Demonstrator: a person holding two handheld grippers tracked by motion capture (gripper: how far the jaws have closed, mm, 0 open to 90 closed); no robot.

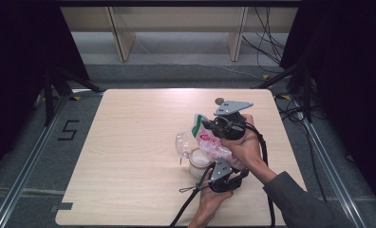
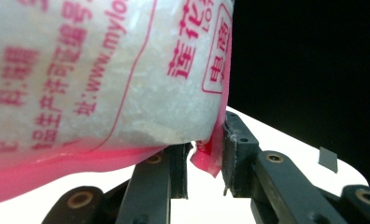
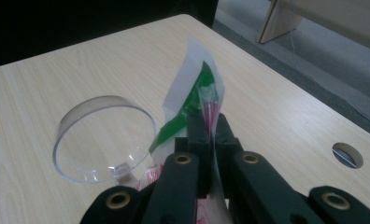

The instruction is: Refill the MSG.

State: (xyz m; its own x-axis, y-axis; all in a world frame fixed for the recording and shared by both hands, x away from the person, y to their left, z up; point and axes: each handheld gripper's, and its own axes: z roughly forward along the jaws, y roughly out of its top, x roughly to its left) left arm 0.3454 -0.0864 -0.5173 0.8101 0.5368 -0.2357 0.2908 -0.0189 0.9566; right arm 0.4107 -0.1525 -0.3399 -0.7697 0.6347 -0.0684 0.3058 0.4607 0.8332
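The person is tipping a plastic bag of white granules (image 1: 213, 145) over a small white-filled container (image 1: 199, 163) that sits on the surface (image 1: 129, 142) just right of centre, with its clear hinged lid (image 1: 182, 144) flipped open toward 10 o'clock. The right gripper (image 1: 213, 126) is holding the bag's top: in the right gripper view its jaws are pressed together on the green-and-white top edge (image 3: 195, 95). The left gripper (image 1: 213, 167), at 6 o'clock of the container, is working the bottom end; in the left gripper view its jaws are standing a little apart around the pink bottom seam (image 2: 206, 158), the right-hand jaw touching it, and whether they are truly pinching it cannot be told.

To pour well, the bottom end probably wants lifting slowly while the top end dips toward the container's mouth, keeping the bag's opening directly above it. The likely risk is granules rushing out and spilling onto the surface, so a gradual tilt seems wise.
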